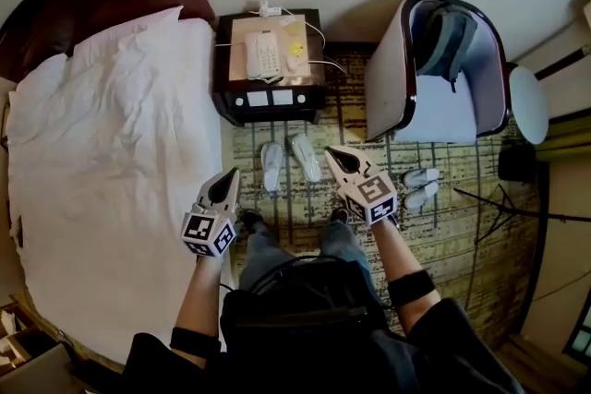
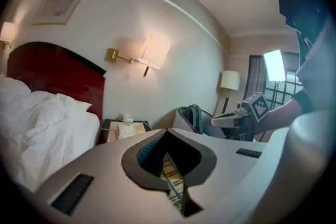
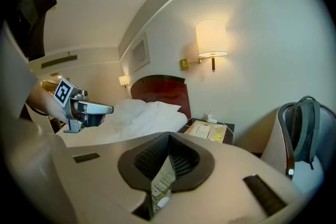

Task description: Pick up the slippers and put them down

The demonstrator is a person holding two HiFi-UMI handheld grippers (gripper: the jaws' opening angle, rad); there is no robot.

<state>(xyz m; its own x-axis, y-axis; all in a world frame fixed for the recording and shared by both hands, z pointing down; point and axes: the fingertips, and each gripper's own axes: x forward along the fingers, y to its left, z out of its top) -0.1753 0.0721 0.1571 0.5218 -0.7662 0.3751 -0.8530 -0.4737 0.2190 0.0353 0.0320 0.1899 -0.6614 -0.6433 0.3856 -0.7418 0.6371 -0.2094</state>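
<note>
Both grippers have their jaws shut tight, and they hold nothing. The left gripper (image 1: 225,183) and the right gripper (image 1: 340,160) hang in the air over the floor. The two white slippers (image 1: 272,166) lie side by side on the carpet (image 1: 462,226) (the stripy yellow one), just in front of the small dark table (image 1: 268,113) with the phone (image 1: 262,53). The big white bed (image 1: 111,171) is on the left. A chair (image 1: 443,111) with a backpack (image 1: 448,37) is on the right.
</note>
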